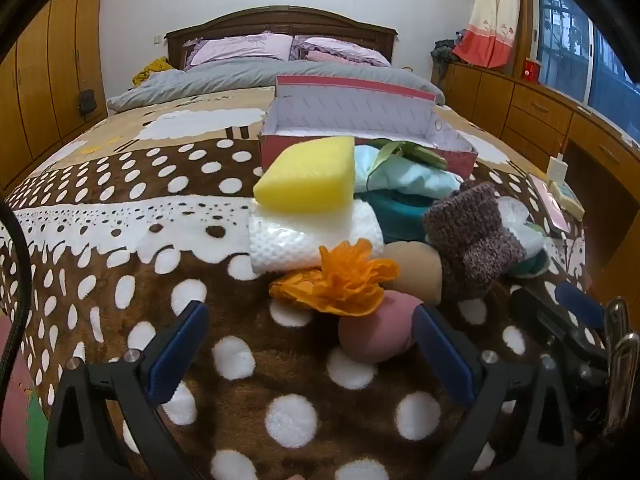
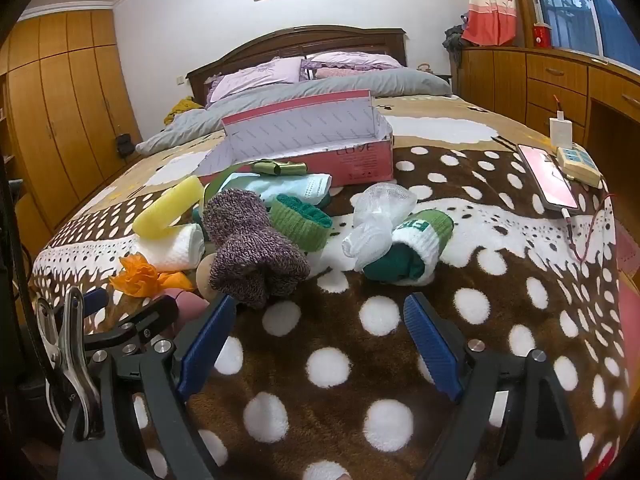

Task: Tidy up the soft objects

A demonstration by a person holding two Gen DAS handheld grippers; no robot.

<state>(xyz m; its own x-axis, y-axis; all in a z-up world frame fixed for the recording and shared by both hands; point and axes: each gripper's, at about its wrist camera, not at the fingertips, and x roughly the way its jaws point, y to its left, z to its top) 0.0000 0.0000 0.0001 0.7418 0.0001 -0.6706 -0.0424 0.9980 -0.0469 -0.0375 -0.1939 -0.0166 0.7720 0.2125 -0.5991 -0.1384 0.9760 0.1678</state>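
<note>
Both sets of fingers spread, holding nothing: left gripper (image 1: 312,344), right gripper (image 2: 320,340). Pink ball (image 1: 374,330) half hidden behind orange flower (image 1: 340,280), center frame.

Even indoor light, daylight via window (image 1: 568,40) at right — soft shadows, strong fisheye warp, dark vignetted corners.

Fleecy blanket (image 2: 360,360) on the bed; porous foam sponge (image 1: 308,180); coarse knitted sock (image 2: 256,248); matt cardboard box (image 2: 352,160); crinkled fabric flower (image 1: 344,280); glossy wooden wardrobe (image 2: 60,120); ribbed plastic gripper pads (image 2: 432,348).
</note>
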